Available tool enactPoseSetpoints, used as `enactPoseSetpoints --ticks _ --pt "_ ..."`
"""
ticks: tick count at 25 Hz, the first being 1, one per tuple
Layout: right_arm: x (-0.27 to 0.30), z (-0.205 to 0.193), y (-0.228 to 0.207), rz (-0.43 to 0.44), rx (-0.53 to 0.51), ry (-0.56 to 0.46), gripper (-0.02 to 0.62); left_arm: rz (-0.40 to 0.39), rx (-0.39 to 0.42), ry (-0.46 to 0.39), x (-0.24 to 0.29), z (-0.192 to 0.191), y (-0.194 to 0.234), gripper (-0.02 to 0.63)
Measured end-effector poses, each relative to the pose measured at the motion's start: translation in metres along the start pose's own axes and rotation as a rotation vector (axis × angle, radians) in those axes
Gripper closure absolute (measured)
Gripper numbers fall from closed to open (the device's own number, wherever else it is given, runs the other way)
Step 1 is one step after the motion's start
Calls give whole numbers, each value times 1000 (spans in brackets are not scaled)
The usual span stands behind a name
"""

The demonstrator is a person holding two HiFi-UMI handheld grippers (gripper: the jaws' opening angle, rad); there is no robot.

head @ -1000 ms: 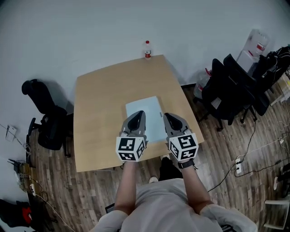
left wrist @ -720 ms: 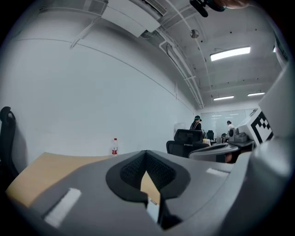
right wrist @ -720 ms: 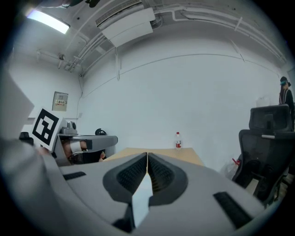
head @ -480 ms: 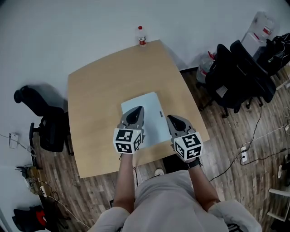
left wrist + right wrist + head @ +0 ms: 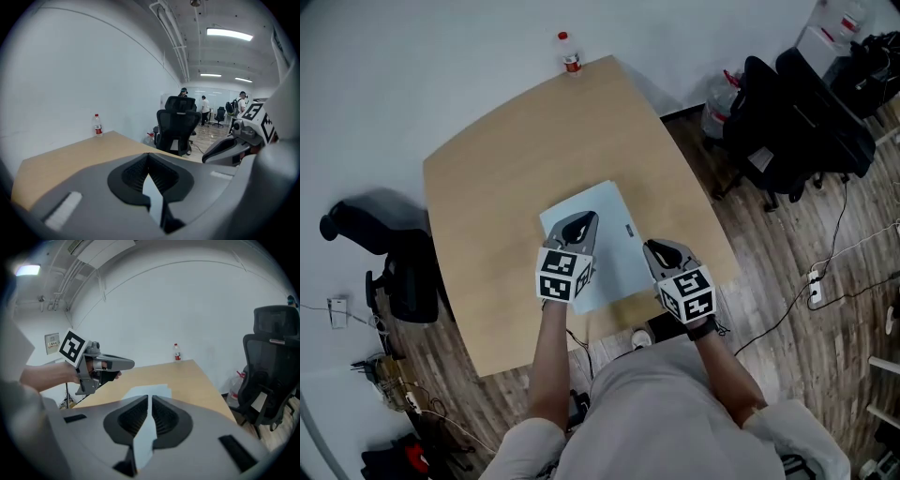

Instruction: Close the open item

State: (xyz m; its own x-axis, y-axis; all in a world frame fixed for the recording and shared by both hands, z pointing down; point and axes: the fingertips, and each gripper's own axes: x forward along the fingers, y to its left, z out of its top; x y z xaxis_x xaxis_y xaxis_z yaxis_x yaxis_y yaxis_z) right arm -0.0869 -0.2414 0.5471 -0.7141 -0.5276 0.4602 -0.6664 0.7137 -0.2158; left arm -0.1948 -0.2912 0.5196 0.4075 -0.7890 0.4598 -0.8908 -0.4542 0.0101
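A flat, pale grey-blue rectangular item (image 5: 614, 214) lies on the wooden table (image 5: 487, 169) near its front edge; I cannot see any open part of it. My left gripper (image 5: 579, 221) hovers over the item's left half with its jaws together and nothing held. My right gripper (image 5: 660, 249) hangs at the item's near right corner, jaws likewise together and empty. In the right gripper view the item (image 5: 151, 391) shows just past the right gripper (image 5: 150, 399), and the left gripper (image 5: 101, 365) is held up on the left. The left gripper view shows only its own gripper (image 5: 149, 157), table and room.
A small bottle with a red label (image 5: 570, 53) stands at the table's far corner. A black office chair (image 5: 398, 272) sits left of the table, and more black chairs (image 5: 797, 112) stand to the right. Cables and a power strip (image 5: 815, 278) lie on the wooden floor.
The head view has swung, so the table now sits turned and higher left. Both grippers stay side by side over the item's near part, still shut.
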Motion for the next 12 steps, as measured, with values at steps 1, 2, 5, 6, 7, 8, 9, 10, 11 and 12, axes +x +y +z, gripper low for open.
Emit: enactPoseSetpoints --ticks 1,2,5,6,7,8,9,10,11,12 --pt "3 -4 -3 4 11 11 581 -15 10 27 6 -7 0 597" --pt "5 -8 -4 9 26 21 581 -26 18 54 11 -14 1 597" --pt "11 -18 -9 22 62 42 581 -47 37 113 23 -31 4 595" --pt "13 -20 -11 24 67 48 581 -53 44 128 28 -34 5 595" --pt "15 -21 -13 24 69 54 581 -60 52 142 32 -38 6 595" --pt "18 -22 -15 24 70 59 581 -67 61 158 37 -42 8 594" --pt "21 -24 -17 24 68 65 581 -73 70 172 41 -45 10 588" --pt "24 -25 -19 24 64 71 581 -77 76 185 45 -49 13 581" --pt "27 -26 -19 25 57 77 581 -80 80 196 49 -52 16 580" --pt "30 -28 -19 30 49 84 580 -84 83 204 53 -54 18 578"
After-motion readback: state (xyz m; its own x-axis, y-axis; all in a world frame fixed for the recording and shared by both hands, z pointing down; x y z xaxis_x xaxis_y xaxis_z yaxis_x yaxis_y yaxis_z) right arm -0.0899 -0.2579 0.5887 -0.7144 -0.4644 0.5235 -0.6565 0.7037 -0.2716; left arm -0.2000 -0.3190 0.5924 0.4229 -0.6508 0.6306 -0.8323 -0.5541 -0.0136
